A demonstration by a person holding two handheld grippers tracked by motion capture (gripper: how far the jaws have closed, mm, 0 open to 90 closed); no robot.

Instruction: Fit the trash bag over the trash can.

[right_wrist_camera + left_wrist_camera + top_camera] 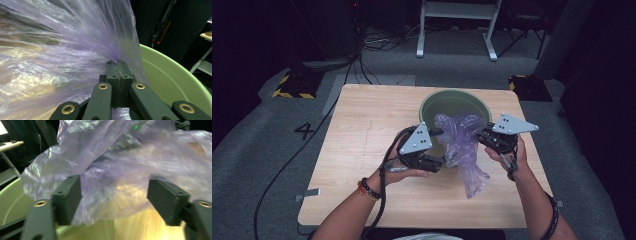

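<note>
The plastic bag (460,142) hangs between both grippers, before the bucket (455,101) on the table (362,130)

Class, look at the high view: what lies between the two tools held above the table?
In the high view, the purple plastic bag hangs between the left tool and the right tool, over the green bin's near rim.

Your right claw (484,134) grips the purple plastic bag (462,145) at its 3 o'clock edge; your left claw (439,147) sits at its 9 o'clock side. The bag hangs over the green bucket (454,100) on the table (362,130).
</note>
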